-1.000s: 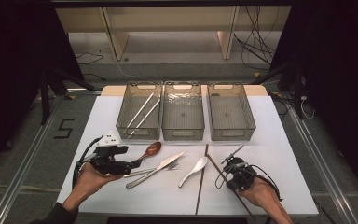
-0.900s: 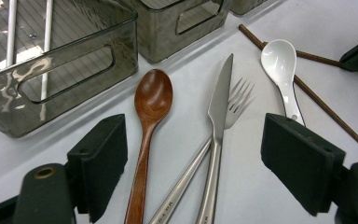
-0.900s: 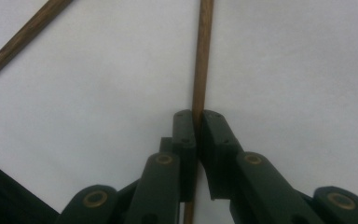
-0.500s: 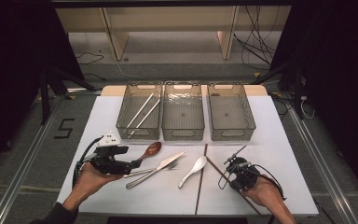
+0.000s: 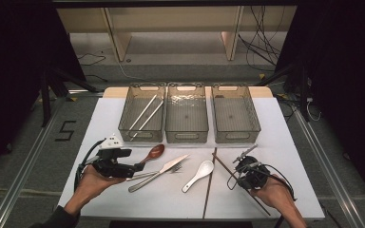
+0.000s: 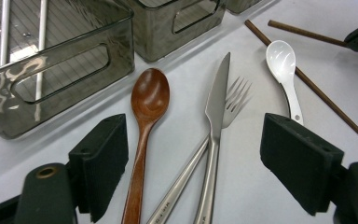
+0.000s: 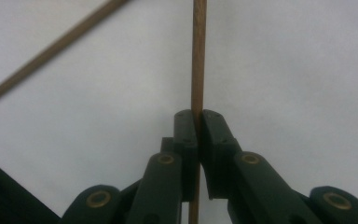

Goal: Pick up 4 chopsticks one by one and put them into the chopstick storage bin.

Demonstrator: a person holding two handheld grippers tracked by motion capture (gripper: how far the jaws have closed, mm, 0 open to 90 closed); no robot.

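Observation:
My right gripper (image 5: 243, 171) (image 7: 198, 122) is shut on a thin brown chopstick (image 7: 198, 56) (image 5: 228, 166), which lies slanted on the white table at the right front. A second brown chopstick (image 5: 209, 183) (image 7: 51, 49) lies just left of it. My left gripper (image 5: 135, 167) (image 6: 196, 140) is open and low over the table, its jaws on either side of a wooden spoon (image 6: 149, 98) (image 5: 154, 153), a steel knife (image 6: 216, 102) (image 5: 164, 170) and a fork (image 6: 235, 95). A white ceramic spoon (image 5: 199, 173) (image 6: 282, 60) lies between the two grippers.
Three smoky clear bins stand side by side at the back of the table: left bin (image 5: 140, 138), middle bin (image 5: 186, 138), right bin (image 5: 236, 138). Two pale chopsticks (image 5: 145, 114) lie in the left bin. The table's front edge runs close under both hands.
The right hand has edged slightly to the right along the brown chopstick. The left hand and the cutlery have stayed where they were.

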